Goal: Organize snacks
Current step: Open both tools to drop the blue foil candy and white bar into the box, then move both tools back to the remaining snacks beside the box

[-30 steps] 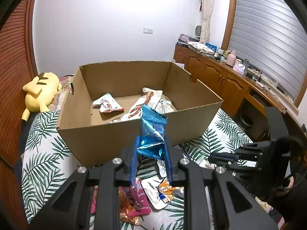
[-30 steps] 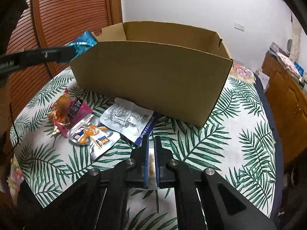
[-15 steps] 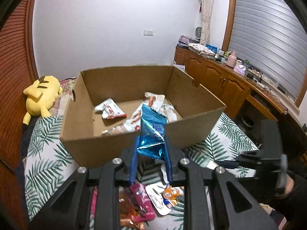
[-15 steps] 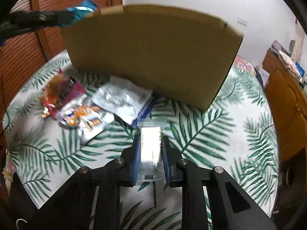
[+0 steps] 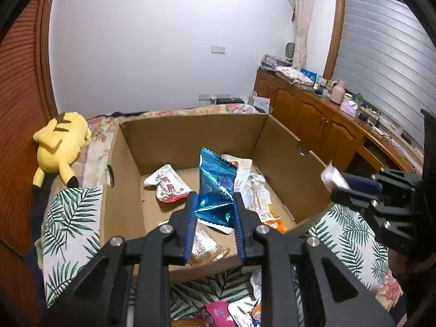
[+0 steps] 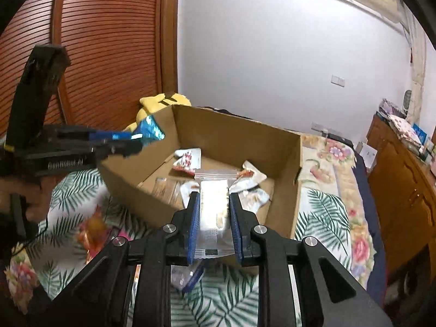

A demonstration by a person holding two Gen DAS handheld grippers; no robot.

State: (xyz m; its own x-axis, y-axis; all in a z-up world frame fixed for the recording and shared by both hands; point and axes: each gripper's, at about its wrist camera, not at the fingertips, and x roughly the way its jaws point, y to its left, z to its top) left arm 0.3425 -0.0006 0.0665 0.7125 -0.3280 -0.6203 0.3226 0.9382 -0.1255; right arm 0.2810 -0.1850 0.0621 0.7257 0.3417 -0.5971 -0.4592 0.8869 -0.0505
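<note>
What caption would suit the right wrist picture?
Right gripper holds a clear snack packet above the cardboard box while the left gripper carries a blue packet.

Cool, fairly dim indoor light falls from overhead, brightest on the white wall (image 5: 152, 54). Both fisheye views bend straight lines and go black at the corners. The clear packet (image 6: 214, 207) glares nearly white. The orange packet (image 6: 94, 229) and leaf-print cloth (image 6: 68, 190) at left are smeared by blur. The box (image 5: 190, 133) interior is evenly lit with soft shadows.
</note>
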